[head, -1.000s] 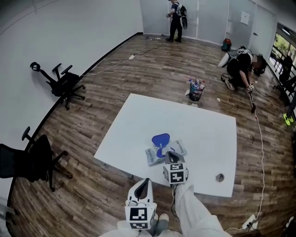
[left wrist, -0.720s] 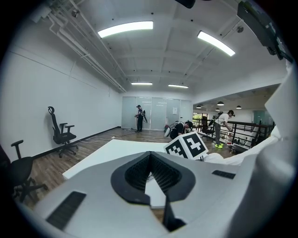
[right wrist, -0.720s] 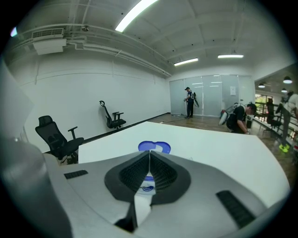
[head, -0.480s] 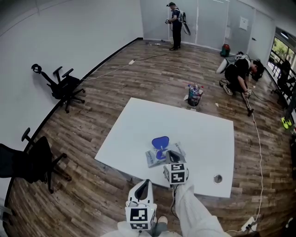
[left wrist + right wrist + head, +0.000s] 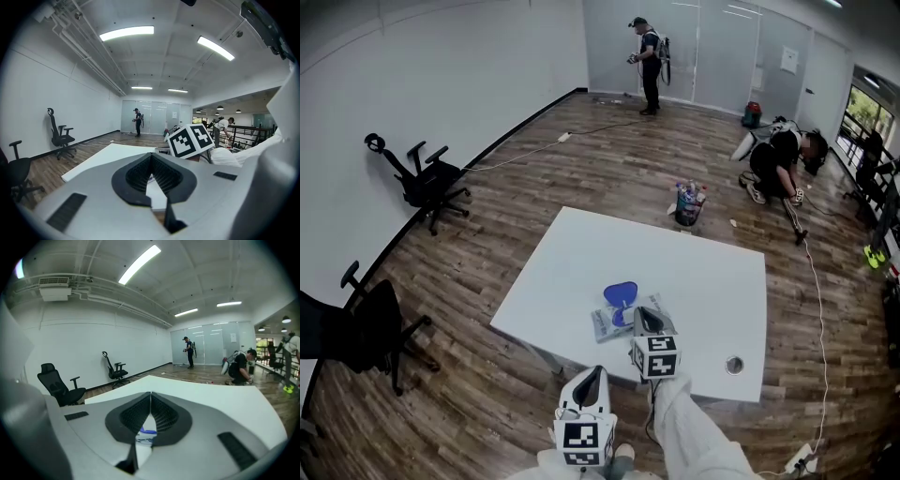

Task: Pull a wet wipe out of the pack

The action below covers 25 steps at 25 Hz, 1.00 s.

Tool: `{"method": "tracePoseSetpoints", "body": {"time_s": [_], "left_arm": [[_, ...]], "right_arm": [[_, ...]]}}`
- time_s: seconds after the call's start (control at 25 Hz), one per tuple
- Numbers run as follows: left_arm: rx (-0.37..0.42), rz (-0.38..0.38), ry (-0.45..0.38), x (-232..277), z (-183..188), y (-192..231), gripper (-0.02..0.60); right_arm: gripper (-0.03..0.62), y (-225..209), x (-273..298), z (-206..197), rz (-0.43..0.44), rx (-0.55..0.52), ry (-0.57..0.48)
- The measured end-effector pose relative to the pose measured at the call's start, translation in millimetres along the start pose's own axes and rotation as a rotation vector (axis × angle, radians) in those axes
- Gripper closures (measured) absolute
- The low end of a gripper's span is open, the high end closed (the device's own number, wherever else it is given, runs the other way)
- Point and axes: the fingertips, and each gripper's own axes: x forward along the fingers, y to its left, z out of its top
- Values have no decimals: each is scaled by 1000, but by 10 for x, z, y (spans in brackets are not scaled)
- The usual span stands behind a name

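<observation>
Head view: wipe pack lies flat on the white surface, near the edge closest to the person. Pale crinkly wrapper w/ print; blue lid flipped up & standing open at the far side. The right tongs are over the pack's right part, tips closed. Can't tell from here if they touch the wrapper. Their marker cube sits behind the tips, and a white sleeve runs back to the bottom of the frame. The left tongs are off the surface, just short of its near edge, closed, nothing in them, apart from the pack.

Left gripper view: left tongs tips together, empty, aimed approx level across the surface. Marker cube of the right tongs is ahead & to the right, w/ the sleeve behind it.

Right gripper view: right tongs tips pressed together, tilted a bit down. Thru the gap below the tips there's a bit of the pack, white w/ blue, on the surface. Whether a wipe is nipped at the tips: can't tell.
</observation>
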Motion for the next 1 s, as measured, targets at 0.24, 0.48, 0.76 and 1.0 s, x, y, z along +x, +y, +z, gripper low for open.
{"method": "tracePoseSetpoints", "body": {"time_s": [0.24,0.48,0.76,1.0], "left_arm": [[0,-24,-7,-37,5,-71,581],[8,-48,-10,-79,-37,-180,583],[32,-70,-29,-28,-49,-232,583],[13,-98,-45,25,0,-309,583]], "right_arm": [[582,-14,-210,107,-5,17,-39],[582,-159,-541,54,-45,37,-57],[582,-269,-966,-52,-94,64,-67],[582,-353,-1312,-140,-128,111,-80]]}}
